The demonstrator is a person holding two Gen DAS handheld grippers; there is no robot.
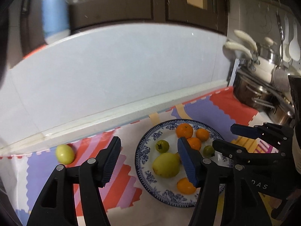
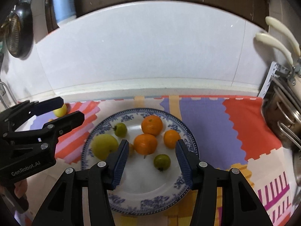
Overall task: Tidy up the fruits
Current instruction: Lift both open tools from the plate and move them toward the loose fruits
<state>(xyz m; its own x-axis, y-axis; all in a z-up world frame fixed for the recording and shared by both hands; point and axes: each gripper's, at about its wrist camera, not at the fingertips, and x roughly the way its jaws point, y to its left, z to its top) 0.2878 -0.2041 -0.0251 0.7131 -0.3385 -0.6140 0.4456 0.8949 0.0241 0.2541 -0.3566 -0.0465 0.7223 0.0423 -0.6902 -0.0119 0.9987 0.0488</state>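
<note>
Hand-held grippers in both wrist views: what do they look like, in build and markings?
Both match: the left hand-held gripper and the right hand-held gripper have matte black angular linkage arms with round silver pivot pins and triangular cut-outs. Each finger ends in a dark blue ribbed pad. White lettering reading GenRobot.AI runs along the left one's body in the right wrist view. No cables show.

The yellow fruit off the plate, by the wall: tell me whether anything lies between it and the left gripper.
Nothing visible does. The yellow fruit lies alone on the mat, left of the plate. The left gripper, jaws open and empty, has only bare mat between it and the fruit.
</note>
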